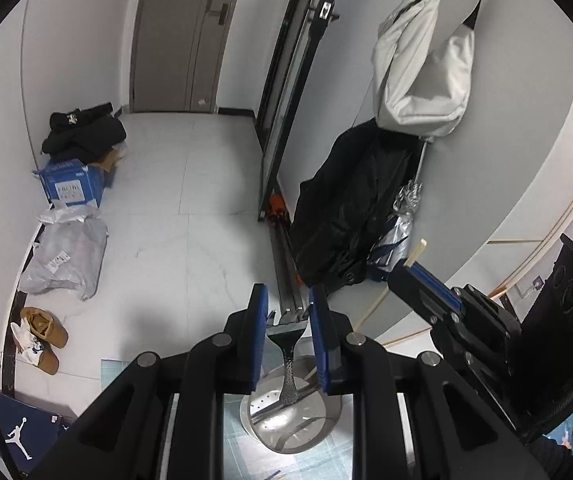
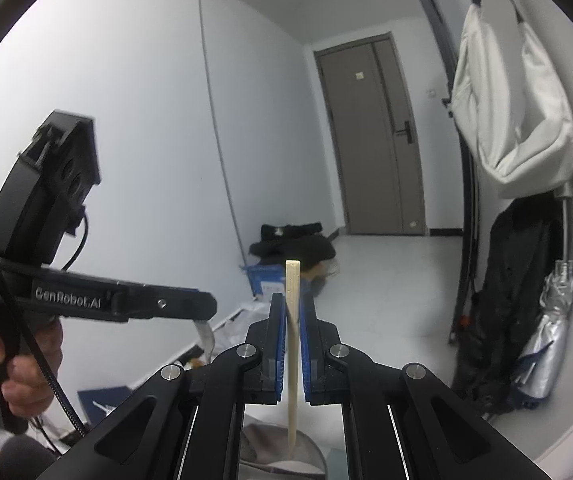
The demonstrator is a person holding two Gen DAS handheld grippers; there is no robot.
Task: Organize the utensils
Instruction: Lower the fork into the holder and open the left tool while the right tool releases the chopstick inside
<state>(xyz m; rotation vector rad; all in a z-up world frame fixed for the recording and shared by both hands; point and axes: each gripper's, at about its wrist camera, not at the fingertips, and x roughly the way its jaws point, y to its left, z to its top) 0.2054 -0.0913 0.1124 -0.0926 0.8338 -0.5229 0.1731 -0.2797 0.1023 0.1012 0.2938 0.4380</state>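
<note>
One fork (image 1: 288,344), upright with tines up the frame, is clamped in the left gripper (image 1: 288,312); one chopstick (image 2: 292,344), upright, in the right gripper (image 2: 292,312).

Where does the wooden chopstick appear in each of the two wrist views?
Left wrist view: the chopstick shows at right of centre, its pale end poking from the right gripper.
Right wrist view: the chopstick stands upright at lower centre, between the blue pads.
Shared landmark: the white bag hanging on the wall.
</note>
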